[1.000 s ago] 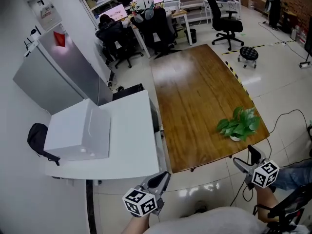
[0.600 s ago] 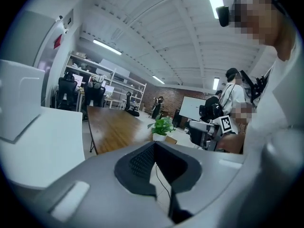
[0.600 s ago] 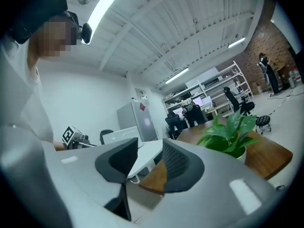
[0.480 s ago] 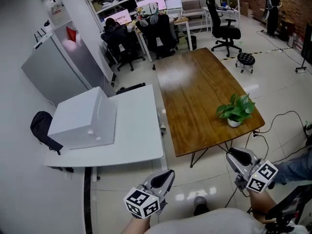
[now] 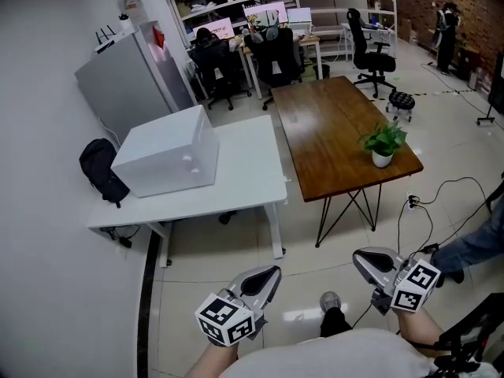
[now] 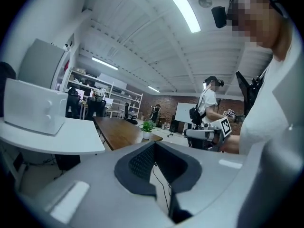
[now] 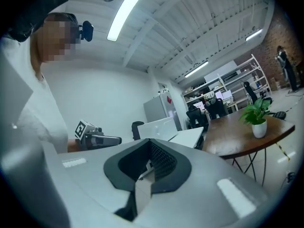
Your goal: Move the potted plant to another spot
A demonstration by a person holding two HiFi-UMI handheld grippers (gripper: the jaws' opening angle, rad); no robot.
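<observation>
Potted plant (image 5: 383, 143) on table (image 5: 331, 124), left hand-held gripper (image 5: 270, 273) closed, empty, right hand-held gripper (image 5: 361, 257) closed, empty

Polished brown wood on the long table (image 5: 339, 124), glossy, with a pale sheen toward its far edge. Smooth matt white on the desk (image 5: 244, 183) and on the box (image 5: 169, 154) at its left edge. Shiny, reflective tiled floor (image 5: 315, 235). Smooth white pot, soft green leaves on the potted plant (image 5: 383, 142) near the wooden table's right edge. Matt grey plastic shells on left gripper (image 5: 272, 271) and right gripper (image 5: 359, 257); black, finely textured pads (image 6: 140, 163).
</observation>
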